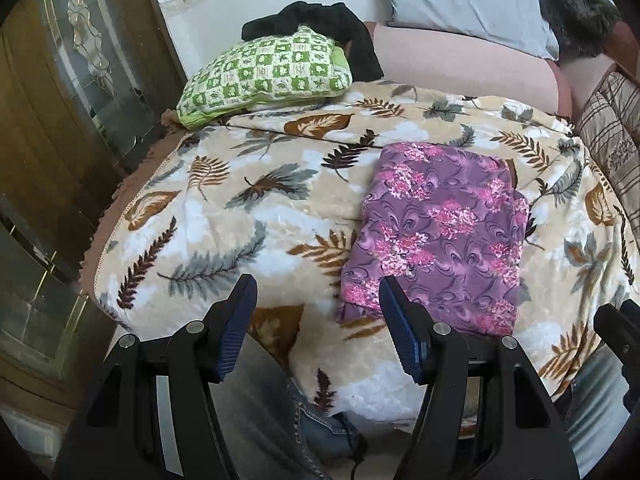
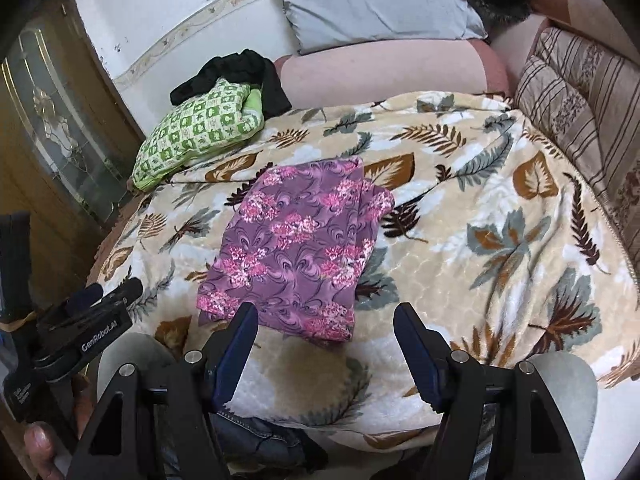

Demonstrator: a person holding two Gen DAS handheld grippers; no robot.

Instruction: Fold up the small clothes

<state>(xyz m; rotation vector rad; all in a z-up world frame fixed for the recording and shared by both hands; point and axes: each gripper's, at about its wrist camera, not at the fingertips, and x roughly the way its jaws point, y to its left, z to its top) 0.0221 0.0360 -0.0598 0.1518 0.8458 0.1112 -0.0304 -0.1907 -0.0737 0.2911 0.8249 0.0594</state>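
A purple garment with pink flowers [image 1: 440,232] [image 2: 296,248] lies folded into a flat rectangle on a beige blanket printed with leaves [image 1: 240,208] [image 2: 480,200]. My left gripper [image 1: 318,282] hangs above the blanket's near edge, just left of the garment's near corner, its blue pads apart and nothing between them. My right gripper [image 2: 325,308] hovers over the garment's near edge, open and empty as well. In the right wrist view the left gripper [image 2: 92,296] shows from the side at the far left, held by a hand.
A green checked pillow [image 1: 268,76] [image 2: 200,136] with a black garment [image 1: 320,20] [image 2: 236,68] behind it lies at the back left. A grey pillow [image 2: 372,4] and striped cushions [image 2: 580,92] line the back and right. A wooden glass-door cabinet [image 1: 60,100] stands left. Jeans-clad knees [image 1: 256,420] are below.
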